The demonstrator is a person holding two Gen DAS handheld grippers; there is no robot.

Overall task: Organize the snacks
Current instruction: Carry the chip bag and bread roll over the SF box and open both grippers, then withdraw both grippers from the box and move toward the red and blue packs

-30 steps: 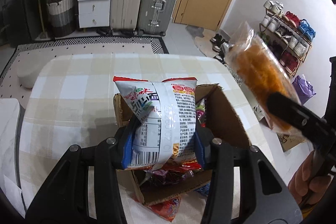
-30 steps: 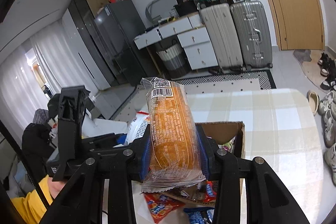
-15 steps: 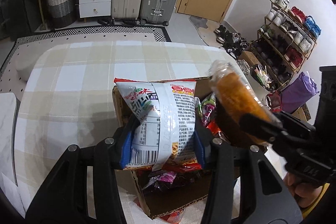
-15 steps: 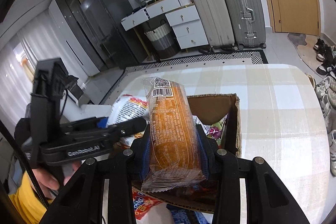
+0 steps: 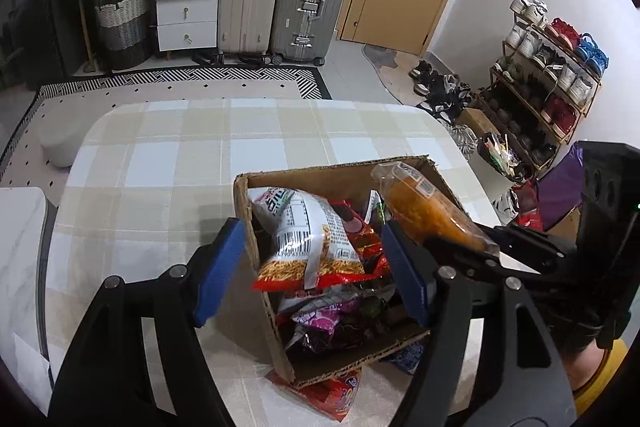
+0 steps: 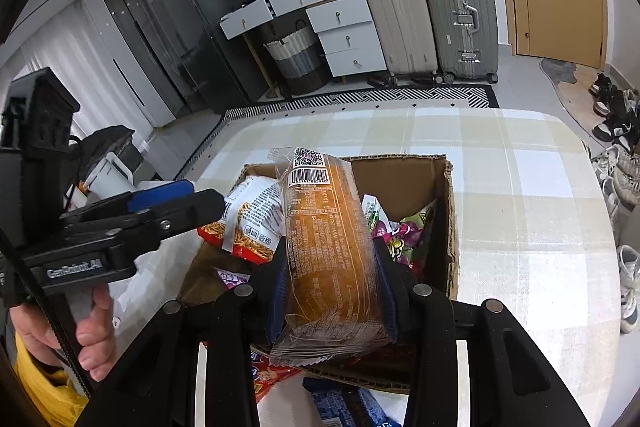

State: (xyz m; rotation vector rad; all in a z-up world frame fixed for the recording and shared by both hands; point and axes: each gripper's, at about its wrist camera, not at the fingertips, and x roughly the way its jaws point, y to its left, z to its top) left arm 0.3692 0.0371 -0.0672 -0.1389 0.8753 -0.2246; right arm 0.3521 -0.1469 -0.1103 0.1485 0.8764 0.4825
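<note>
An open cardboard box [image 5: 340, 169] full of snack packets stands on the checked table. My left gripper [image 5: 312, 267] hangs over its near left corner. Its jaws are opening, and the blue pads [image 5: 220, 263] stand clear of the white-and-red snack bag [image 5: 308, 239], which lies on top of the pile inside. My right gripper [image 6: 332, 283] is shut on a long orange bread packet [image 6: 328, 239], tilted over the box [image 6: 400, 179]. In the left wrist view that packet [image 5: 424, 211] reaches in from the right. The bag [image 6: 248, 215] also shows in the right wrist view.
Loose packets lie on the table against the box's near side: a red one [image 5: 336, 395] and a blue one [image 6: 344, 407]. The checked tablecloth [image 5: 160, 155] stretches beyond the box. A hand [image 6: 92, 331] holds the left gripper's handle. Suitcases, drawers and a shoe rack stand past the table.
The left jaws have spread and let go of the white-and-red bag, which dropped flat into the box. The right gripper brought the bread packet down over the box.
</note>
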